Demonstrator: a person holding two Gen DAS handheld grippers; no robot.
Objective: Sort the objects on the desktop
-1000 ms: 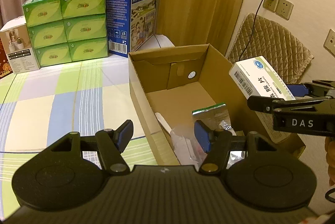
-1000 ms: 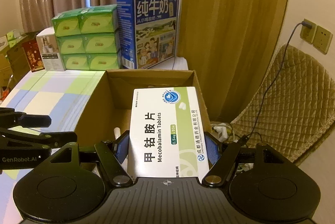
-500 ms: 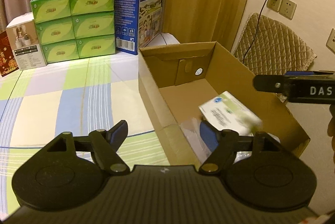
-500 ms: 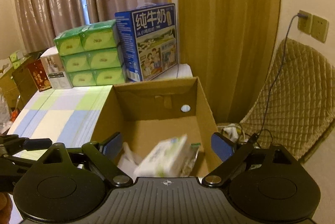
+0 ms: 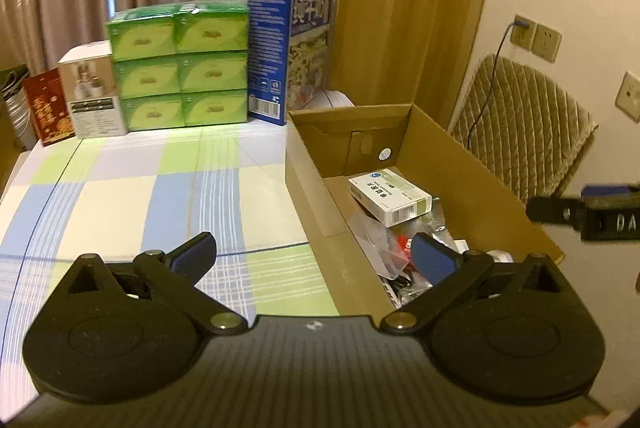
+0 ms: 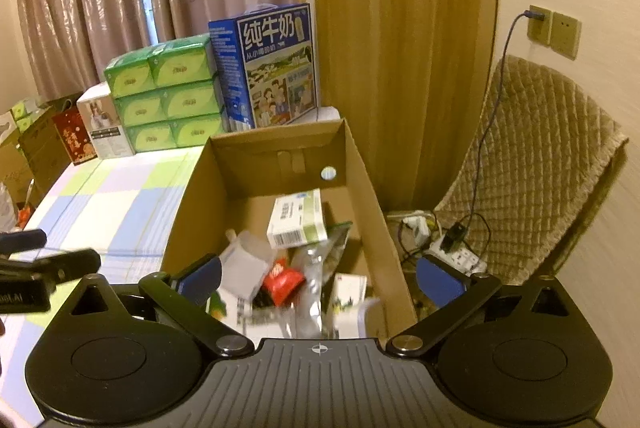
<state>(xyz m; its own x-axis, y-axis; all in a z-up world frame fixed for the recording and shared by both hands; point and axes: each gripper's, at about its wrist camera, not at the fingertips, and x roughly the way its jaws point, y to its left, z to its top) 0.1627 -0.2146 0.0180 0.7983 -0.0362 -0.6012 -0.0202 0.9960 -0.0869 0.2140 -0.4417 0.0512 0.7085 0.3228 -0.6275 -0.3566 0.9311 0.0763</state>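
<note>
A white and green medicine box point(image 5: 390, 197) lies inside the open cardboard box point(image 5: 472, 188), on top of plastic bags and packets. It also shows in the right wrist view point(image 6: 298, 220), inside the cardboard box point(image 6: 372, 196). My left gripper point(image 5: 314, 256) is open and empty, over the table's edge by the carton's near left wall. My right gripper point(image 6: 318, 276) is open and empty above the carton's near end. A red packet point(image 6: 282, 280) lies among the carton's contents.
A stack of green tissue packs point(image 5: 178, 64), a blue milk carton point(image 5: 290, 52) and small white and red boxes point(image 5: 94, 100) stand at the table's back. A quilted chair point(image 6: 532, 168) and a power strip point(image 6: 456, 252) are right of the carton. The checked tablecloth point(image 5: 160, 196) covers the table.
My right gripper opened and let go of the medicine box, which dropped into the cardboard box. Both grippers have pulled back and up a little.
</note>
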